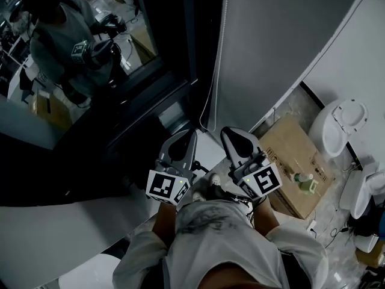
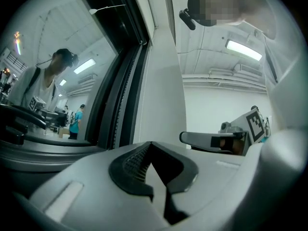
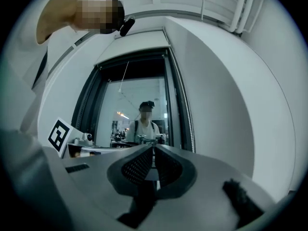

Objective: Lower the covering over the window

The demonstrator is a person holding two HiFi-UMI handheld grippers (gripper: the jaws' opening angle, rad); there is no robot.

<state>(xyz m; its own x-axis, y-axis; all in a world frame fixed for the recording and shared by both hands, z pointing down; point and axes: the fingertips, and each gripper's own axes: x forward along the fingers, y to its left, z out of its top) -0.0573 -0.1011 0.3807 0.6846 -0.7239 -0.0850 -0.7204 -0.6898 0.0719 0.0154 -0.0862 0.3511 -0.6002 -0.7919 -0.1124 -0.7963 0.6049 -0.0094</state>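
The window (image 1: 78,59) has a dark frame (image 1: 180,53) and bare glass that mirrors a person with both grippers. I see no covering over the glass in any view. A bead chain (image 1: 222,41) hangs down the frame's right side, and it shows in the right gripper view as a bead chain (image 3: 188,121) too. A thin cord (image 3: 124,77) dangles from the top of the window. My left gripper (image 1: 190,136) and right gripper (image 1: 229,133) are side by side near my chest, pointing at the window, apart from the chain. Both the left gripper (image 2: 151,144) and the right gripper (image 3: 153,147) are shut and empty.
A cardboard box (image 1: 289,152) lies on the floor at the right with a green bottle (image 1: 307,185) on it. White sanitary fixtures (image 1: 340,128) stand further right. A pale wall panel (image 1: 271,35) runs to the right of the chain.
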